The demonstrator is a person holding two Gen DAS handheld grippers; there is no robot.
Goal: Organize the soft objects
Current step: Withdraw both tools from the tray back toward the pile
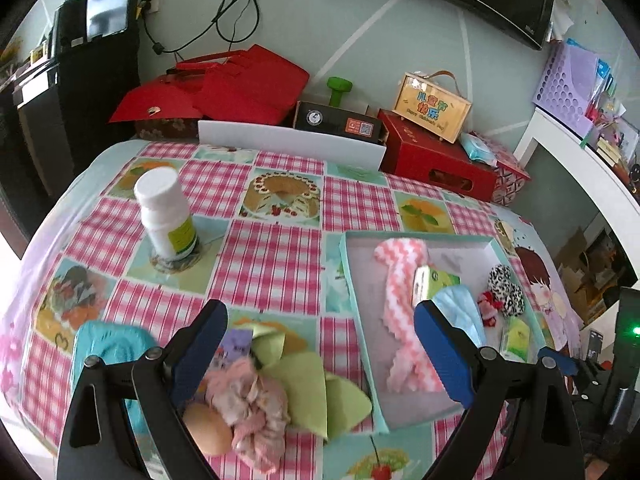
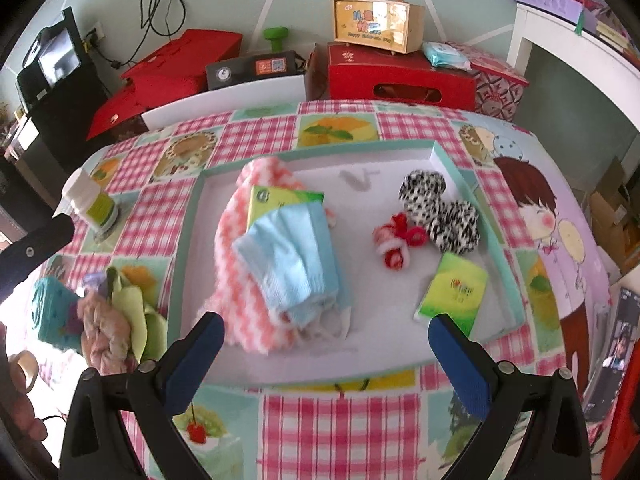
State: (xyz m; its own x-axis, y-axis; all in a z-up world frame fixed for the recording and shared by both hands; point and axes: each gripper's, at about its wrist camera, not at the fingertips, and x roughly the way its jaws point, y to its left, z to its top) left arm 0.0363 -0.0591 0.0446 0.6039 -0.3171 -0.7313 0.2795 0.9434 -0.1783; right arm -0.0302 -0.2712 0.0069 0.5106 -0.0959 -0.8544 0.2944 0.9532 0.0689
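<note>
Holding both my left tongs [image 1: 320, 320] and right tongs [image 2: 326, 336] wide open and empty, I am hovering over the tray [image 2: 400, 364], with perhaps 2 tissue packs inside.

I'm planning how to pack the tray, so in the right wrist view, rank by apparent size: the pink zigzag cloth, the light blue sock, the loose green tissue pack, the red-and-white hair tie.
1. pink zigzag cloth
2. light blue sock
3. green tissue pack
4. red-and-white hair tie
The cloth is partly covered, so it is likely larger than it shows.
</note>
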